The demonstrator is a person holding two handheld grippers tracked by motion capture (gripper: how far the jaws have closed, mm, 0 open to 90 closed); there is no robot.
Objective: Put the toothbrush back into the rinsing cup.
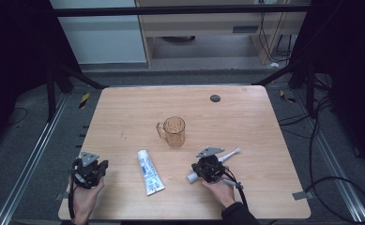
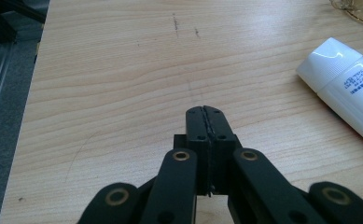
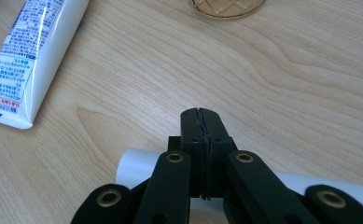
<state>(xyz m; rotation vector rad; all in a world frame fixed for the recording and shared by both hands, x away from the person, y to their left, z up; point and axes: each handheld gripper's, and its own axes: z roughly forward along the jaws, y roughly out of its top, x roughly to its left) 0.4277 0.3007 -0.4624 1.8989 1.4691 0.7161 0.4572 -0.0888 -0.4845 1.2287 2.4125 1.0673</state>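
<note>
Both claws, left claw (image 2: 205, 112) and right claw (image 3: 201, 114), are clenched empty on the tabletop (image 1: 124, 117), a toothpaste tube (image 1: 150, 171) at 6 o'clock between them.

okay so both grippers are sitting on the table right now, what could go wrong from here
The right gripper sits on top of a white electric toothbrush with its jaws shut; shifting it could roll the toothbrush toward the table's near edge.

The glass mug stands just beyond the toothpaste tube; a hasty reach past the tube could knock it over.

The left gripper, also shut, rests close to the table's left edge.
</note>
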